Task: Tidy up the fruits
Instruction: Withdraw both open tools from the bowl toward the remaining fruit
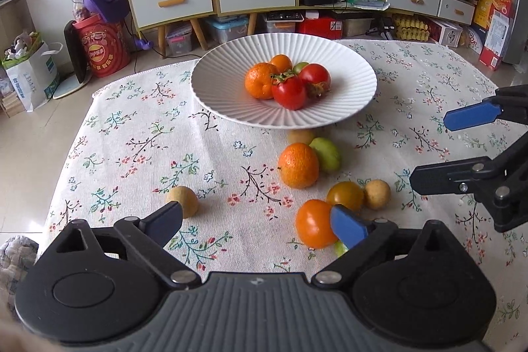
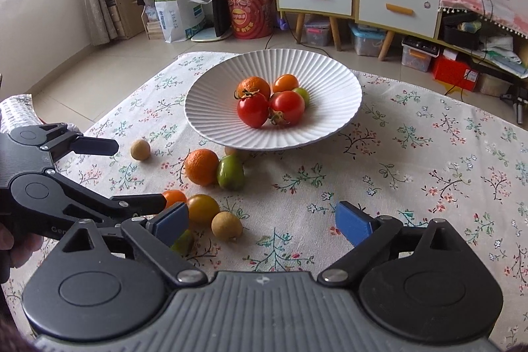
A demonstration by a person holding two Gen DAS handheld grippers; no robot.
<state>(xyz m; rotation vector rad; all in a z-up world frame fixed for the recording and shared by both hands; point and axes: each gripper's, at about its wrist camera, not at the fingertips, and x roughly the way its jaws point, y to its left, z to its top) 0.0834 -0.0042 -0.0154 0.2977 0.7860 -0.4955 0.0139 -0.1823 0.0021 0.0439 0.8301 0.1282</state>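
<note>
Left gripper (image 1: 260, 221) hangs over the floral tablecloth (image 1: 138, 154), jaws spread wide with nothing between them. Right gripper (image 2: 262, 225) stands likewise, jaws wide and empty. White ribbed plate (image 1: 224, 94) at the cloth's centre holds two red tomatoes, two oranges and a green fruit. Loose on the cloth near the plate lie an orange (image 1: 298, 165), a green fruit (image 1: 326, 154), an orange tomato (image 1: 313, 223) and several small tan fruits.

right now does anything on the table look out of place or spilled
Nothing is spilled or damaged. What stands out is loose fruit on the tablecloth in front of the white plate: an orange touching a green fruit, several small tomatoes and tan round fruits. Five pieces already sit in the plate.
</note>
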